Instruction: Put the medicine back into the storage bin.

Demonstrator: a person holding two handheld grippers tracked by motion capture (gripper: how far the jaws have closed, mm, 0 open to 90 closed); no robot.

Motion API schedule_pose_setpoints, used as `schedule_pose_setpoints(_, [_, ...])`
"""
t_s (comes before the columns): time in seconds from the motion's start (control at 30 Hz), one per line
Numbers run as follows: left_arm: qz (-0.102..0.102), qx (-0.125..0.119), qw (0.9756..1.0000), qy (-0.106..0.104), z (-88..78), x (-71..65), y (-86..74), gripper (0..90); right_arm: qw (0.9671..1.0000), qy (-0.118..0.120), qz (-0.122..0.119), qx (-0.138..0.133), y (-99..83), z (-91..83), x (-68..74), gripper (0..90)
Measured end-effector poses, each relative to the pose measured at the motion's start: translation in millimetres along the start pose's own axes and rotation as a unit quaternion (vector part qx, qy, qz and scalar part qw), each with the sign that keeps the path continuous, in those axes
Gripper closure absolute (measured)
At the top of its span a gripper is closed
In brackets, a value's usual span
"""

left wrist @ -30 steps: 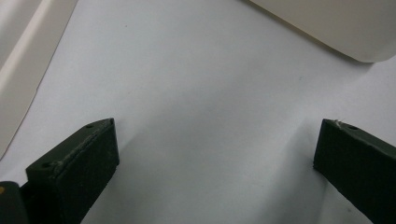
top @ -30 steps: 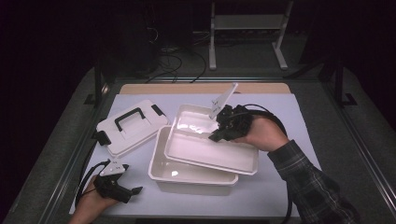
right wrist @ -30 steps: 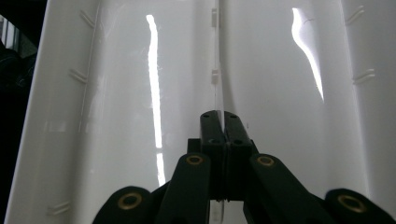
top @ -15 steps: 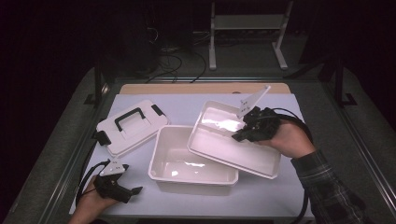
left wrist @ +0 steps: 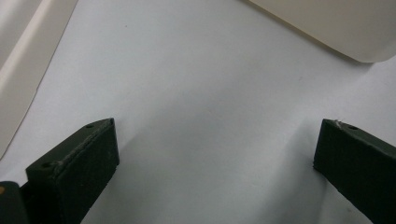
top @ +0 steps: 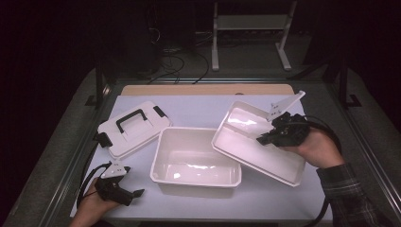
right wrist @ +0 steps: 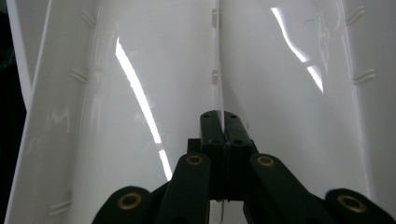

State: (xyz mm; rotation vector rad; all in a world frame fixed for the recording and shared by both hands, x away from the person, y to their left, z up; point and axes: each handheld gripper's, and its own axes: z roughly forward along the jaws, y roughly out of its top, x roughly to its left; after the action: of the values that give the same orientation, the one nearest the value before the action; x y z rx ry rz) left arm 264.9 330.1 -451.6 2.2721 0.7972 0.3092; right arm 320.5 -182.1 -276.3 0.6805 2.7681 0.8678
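My right hand-held gripper (top: pixel 265 138), clenched on the inner tray's (top: pixel 246 142) divider, has swung it off the white bin (top: pixel 194 163). It hangs tilted, ready for the worktop (top: pixel 198 111); left hand-held gripper (top: pixel 137 193) is released.

Two black rubber-faced jaws of the left gripper (left wrist: pixel 215 172) rise from the bottom corners, one at the lower left, the other at the lower right, standing far apart with nothing between them. Below and beyond them lies the smooth pale grey-white table surface (left wrist: pixel 201 93), lit evenly and faintly shadowed beside each jaw. At the upper right, the rounded corner of a cream-white plastic bin (left wrist: pixel 336 28) rests on the surface. Along the left edge runs the slanted rim of a flat white plastic lid (left wrist: pixel 21 70), its far part cut off.
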Motion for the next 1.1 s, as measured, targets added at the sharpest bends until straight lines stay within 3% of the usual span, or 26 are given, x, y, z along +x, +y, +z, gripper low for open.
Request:
schedule_pose_setpoints(0.43, [0.000,0.000,1.0000,0.000,0.1,0.0,0.0,0.0,0.9982,-0.027,0.052,0.007,-46.5,-15.3,-11.7,89.1])
schedule_pose_setpoints(0.67, [0.000,0.000,1.0000,0.001,0.1,-0.1,-0.1,0.0,0.9965,-0.038,0.073,0.015,-68.3,-15.4,-18.3,89.2])
schedule_pose_setpoints(1.1, [0.000,0.000,1.0000,0.001,0.1,-0.1,-0.1,0.0,0.9917,-0.045,0.112,0.045,-107.4,16.5,-23.0,89.1])
